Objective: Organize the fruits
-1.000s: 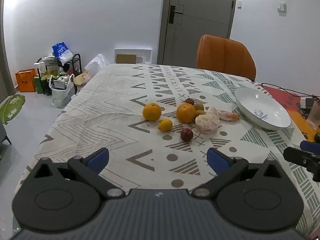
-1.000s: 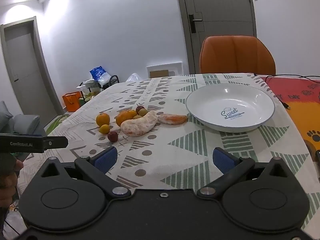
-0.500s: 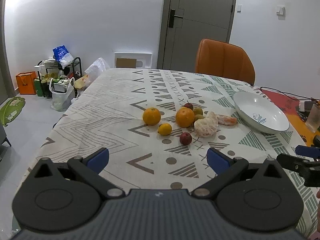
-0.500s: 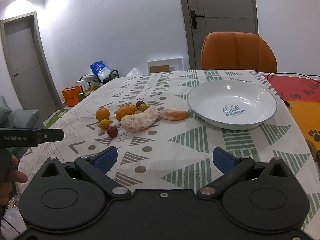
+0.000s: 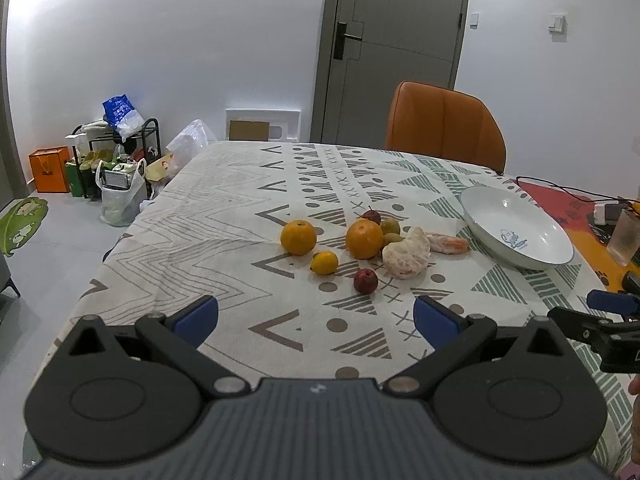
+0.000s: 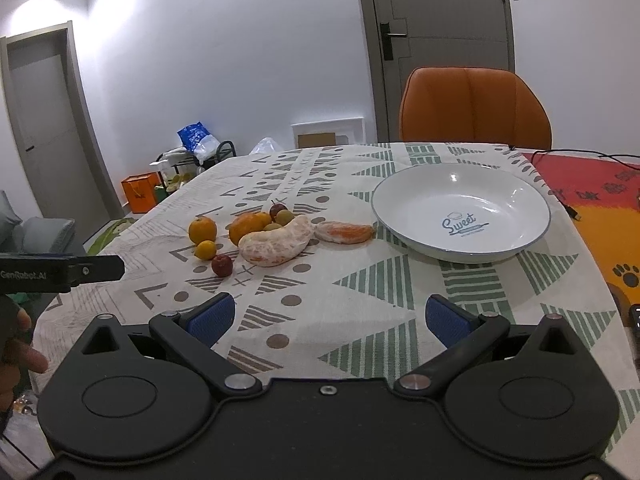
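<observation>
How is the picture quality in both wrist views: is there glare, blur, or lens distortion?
Left wrist view: sharp, evenly lit; fisheye bends the door frame, and the corners are dark. Right wrist view: a bright ceiling glow at upper left washes out the wall; a small glint sits on the white bowl, yet its "Sweet" print reads clearly. Fruit such as the peeled pomelo piece casts only soft shadows.

Right gripper (image 6: 327, 320): blue pads wide apart, empty, over the patterned tablecloth (image 6: 360, 280). White bowl (image 6: 516, 240) at far right, nothing in it. Fruit cluster to its left: peeled segments (image 6: 276, 242), oranges (image 6: 203, 230), small red fruit (image 6: 222, 265).
</observation>
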{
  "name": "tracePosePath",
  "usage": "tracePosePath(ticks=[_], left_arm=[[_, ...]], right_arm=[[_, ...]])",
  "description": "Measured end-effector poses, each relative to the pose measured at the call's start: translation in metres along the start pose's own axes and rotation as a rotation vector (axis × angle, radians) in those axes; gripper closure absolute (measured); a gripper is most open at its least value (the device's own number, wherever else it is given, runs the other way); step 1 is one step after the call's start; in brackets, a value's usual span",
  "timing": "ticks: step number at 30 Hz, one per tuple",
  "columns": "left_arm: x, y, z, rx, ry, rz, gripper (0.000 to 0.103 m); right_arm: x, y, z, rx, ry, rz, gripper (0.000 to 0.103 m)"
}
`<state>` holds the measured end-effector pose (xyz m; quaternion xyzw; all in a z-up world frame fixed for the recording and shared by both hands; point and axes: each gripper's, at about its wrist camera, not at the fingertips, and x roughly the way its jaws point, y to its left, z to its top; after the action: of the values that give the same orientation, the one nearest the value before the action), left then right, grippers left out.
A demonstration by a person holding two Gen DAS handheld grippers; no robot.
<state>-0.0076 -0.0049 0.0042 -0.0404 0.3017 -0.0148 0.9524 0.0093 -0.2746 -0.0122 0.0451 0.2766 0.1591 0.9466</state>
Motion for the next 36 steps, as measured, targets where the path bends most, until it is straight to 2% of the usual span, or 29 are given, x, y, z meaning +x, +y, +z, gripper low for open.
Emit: tracePosePath(ticks=[36], left_arm=[[-0.0054, 0.0045, 0.0044, -0.007, -0.015, 0.001, 0.000]], right_arm=[[-0.0002, -0.0006, 0.0070, 0.047, -0.037, 0.001, 0.000]])
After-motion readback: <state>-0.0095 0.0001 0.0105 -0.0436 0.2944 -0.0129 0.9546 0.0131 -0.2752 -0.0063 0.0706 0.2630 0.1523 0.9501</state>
